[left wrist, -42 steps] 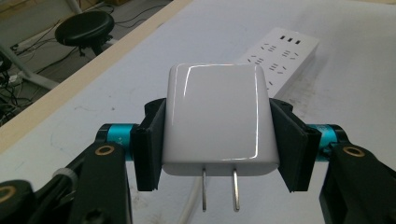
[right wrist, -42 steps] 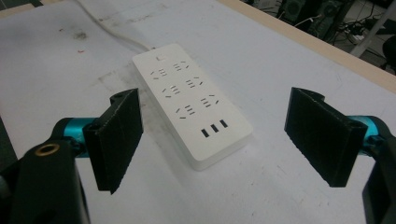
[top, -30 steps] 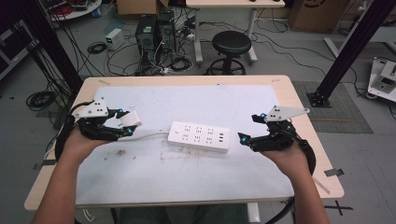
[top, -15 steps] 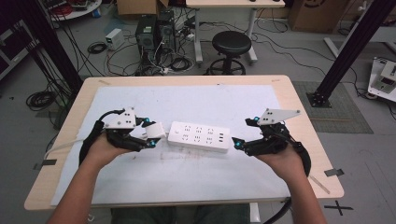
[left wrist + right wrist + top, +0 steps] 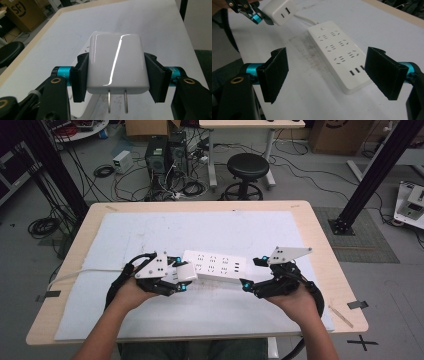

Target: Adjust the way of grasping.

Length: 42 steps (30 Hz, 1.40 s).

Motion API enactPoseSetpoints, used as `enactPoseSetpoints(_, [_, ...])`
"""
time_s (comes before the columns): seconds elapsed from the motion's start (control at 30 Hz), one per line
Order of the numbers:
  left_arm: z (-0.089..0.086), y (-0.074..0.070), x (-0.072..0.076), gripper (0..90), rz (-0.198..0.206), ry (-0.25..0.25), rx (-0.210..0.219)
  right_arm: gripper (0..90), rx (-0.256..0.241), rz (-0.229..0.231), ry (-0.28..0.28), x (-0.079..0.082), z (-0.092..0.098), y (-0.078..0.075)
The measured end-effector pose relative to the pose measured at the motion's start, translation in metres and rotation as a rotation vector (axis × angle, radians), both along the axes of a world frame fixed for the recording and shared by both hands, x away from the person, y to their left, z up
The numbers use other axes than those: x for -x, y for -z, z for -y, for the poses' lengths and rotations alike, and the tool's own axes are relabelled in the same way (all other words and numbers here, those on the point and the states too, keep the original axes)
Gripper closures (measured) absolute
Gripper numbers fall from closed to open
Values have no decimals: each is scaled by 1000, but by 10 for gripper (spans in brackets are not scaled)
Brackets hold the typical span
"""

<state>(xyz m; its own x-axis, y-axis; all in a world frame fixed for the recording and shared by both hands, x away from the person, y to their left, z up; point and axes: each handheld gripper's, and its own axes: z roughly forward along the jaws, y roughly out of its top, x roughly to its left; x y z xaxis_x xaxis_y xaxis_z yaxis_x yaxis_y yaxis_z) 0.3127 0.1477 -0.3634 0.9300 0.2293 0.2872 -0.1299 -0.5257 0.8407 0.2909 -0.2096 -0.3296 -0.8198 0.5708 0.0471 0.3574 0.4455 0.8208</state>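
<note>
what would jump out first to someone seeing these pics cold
First, the white charger clamped between the left tool's pads, its two metal prongs pointing back toward the camera in the left gripper view. Next, the white power strip lying mid-table on the white mat, right beside that charger. The right tool waits open at the strip's other end, jaws wide around its USB end.
</note>
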Motion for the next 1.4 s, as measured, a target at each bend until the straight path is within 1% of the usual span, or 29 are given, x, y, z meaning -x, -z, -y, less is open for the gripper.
enactPoseSetpoints(0.03, [0, 0, 0, 425, 0, 0, 0, 199, -9, -15, -2, 1, -3, 3])
enactPoseSetpoints(0.07, [9, 4, 9, 425, 54, 19, 13, 199, -23, -38, -17, 1, -9, 10])
enactPoseSetpoints(0.17, [16, 7, 17, 425, 90, 30, 32, 199, -42, -70, -39, 1, -16, 18])
enactPoseSetpoints(0.23, [18, 8, 20, 425, 96, 34, 35, 199, -59, -84, -42, 2, -18, 19])
enactPoseSetpoints(0.37, [25, 11, 29, 425, 136, 48, 46, 199, -117, -118, -70, 1, -26, 26])
enactPoseSetpoints(0.4, [27, 12, 31, 425, 149, 50, 46, 199, -131, -139, -70, 2, -29, 28])
enactPoseSetpoints(0.43, [27, 12, 31, 425, 149, 50, 46, 199, -131, -139, -70, 2, -29, 28])
enactPoseSetpoints(0.47, [32, 16, 36, 425, 191, 40, 41, 199, -159, -163, -89, 2, -36, 32])
enactPoseSetpoints(0.57, [34, 17, 37, 425, 196, 46, 41, 199, -165, -167, -94, 2, -38, 34])
enactPoseSetpoints(0.6, [34, 17, 37, 425, 196, 46, 41, 199, -180, -180, -96, 3, -40, 36])
enactPoseSetpoints(0.63, [37, 20, 40, 425, 222, 46, 30, 199, -180, -180, -96, 3, -40, 36])
enactPoseSetpoints(0.67, [38, 21, 41, 425, 227, 52, 29, 199, -238, -216, -107, 2, -44, 40])
enactPoseSetpoints(0.7, [38, 21, 41, 425, 227, 52, 29, 199, -238, -216, -107, 2, -44, 40])
enactPoseSetpoints(0.73, [39, 21, 43, 425, 248, 47, 28, 199, -259, -224, -113, 2, -45, 42])
enactPoseSetpoints(0.77, [39, 21, 44, 425, 257, 48, 27, 199, -297, -257, -121, 1, -48, 45])
enactPoseSetpoints(0.8, [39, 21, 44, 425, 257, 48, 27, 199, -297, -257, -121, 1, -48, 45])
enactPoseSetpoints(0.83, [40, 21, 47, 425, 274, 45, 39, 199, -323, -284, -135, 0, -53, 48])
enactPoseSetpoints(0.9, [40, 21, 47, 425, 274, 45, 39, 199, -333, -289, -142, -1, -54, 48])
enactPoseSetpoints(0.93, [40, 20, 49, 425, 295, 45, 37, 200, -333, -289, -142, -1, -54, 48])
enactPoseSetpoints(0.97, [40, 19, 50, 425, 299, 45, 38, 200, -358, -313, -152, -2, -58, 50])
enactPoseSetpoints(1.0, [40, 19, 50, 425, 299, 45, 38, 200, -358, -313, -152, -2, -58, 50])
enactPoseSetpoints(1.03, [40, 19, 51, 425, 305, 49, 42, 205, -382, -343, -166, -4, -62, 51])
enactPoseSetpoints(1.07, [40, 19, 52, 425, 312, 47, 43, 206, -389, -344, -167, -4, -63, 51])
enactPoseSetpoints(1.13, [40, 19, 53, 425, 315, 46, 39, 227, -392, -349, -169, -4, -64, 52])
enactPoseSetpoints(1.17, [40, 19, 54, 425, 312, 48, 42, 273, -396, -358, -182, -5, -65, 52])
enactPoseSetpoints(1.23, [40, 18, 54, 425, 314, 52, 43, 299, -409, -377, -192, -6, -69, 53])
enactPoseSetpoints(1.27, [40, 18, 55, 425, 318, 49, 44, 339, -412, -387, -198, -6, -71, 54])
enactPoseSetpoints(1.37, [40, 18, 56, 425, 314, 55, 51, 385, -433, -394, -206, -7, -72, 55])
enactPoseSetpoints(1.4, [40, 18, 57, 425, 323, 46, 50, 416, -439, -400, -210, -7, -73, 55])
